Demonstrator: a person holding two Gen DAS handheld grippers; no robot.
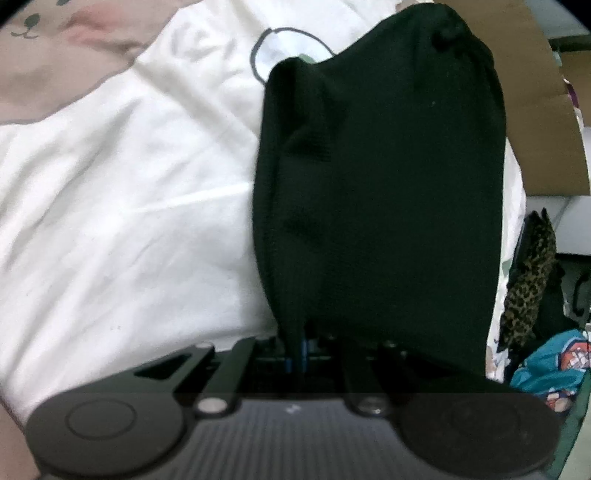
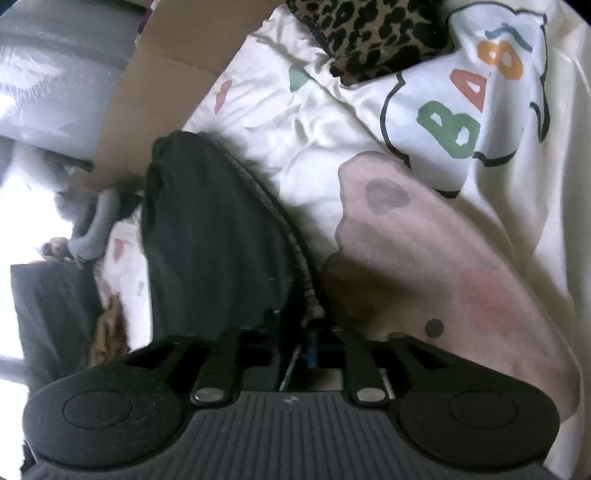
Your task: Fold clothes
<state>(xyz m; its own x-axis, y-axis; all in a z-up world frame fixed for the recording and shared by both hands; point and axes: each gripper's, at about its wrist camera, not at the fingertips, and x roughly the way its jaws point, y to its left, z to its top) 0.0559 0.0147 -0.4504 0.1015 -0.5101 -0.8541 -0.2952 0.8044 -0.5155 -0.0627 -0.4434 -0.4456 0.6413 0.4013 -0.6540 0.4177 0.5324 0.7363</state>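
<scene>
- Our left claw [image 1: 301, 350] is pressed together and pinches the near edge of a black garment [image 1: 380, 192], with its fingers almost wholly hidden under the cloth.
- From that pinch, the black garment drapes away from the left wrist camera and lies over a white bedsheet [image 1: 122, 221] printed with cartoon figures.
- In the right wrist view, the black garment [image 2: 210, 240] is on the left, with a grey ribbed edge running down its right side to our right claw [image 2: 312, 343].
- Our right claw has its jaws partly spread. The cloth edge lies at its mouth, but we cannot tell whether the pads press on it.
- The bedsheet [image 2: 424, 240] carries a pink animal figure and a cloud shape lettered "BAB".
- A leopard-print cloth [image 2: 369, 33] lies on the sheet at the far end, well apart from the black garment.
- A brown cardboard box [image 2: 162, 74] stands beyond the sheet's edge.
</scene>
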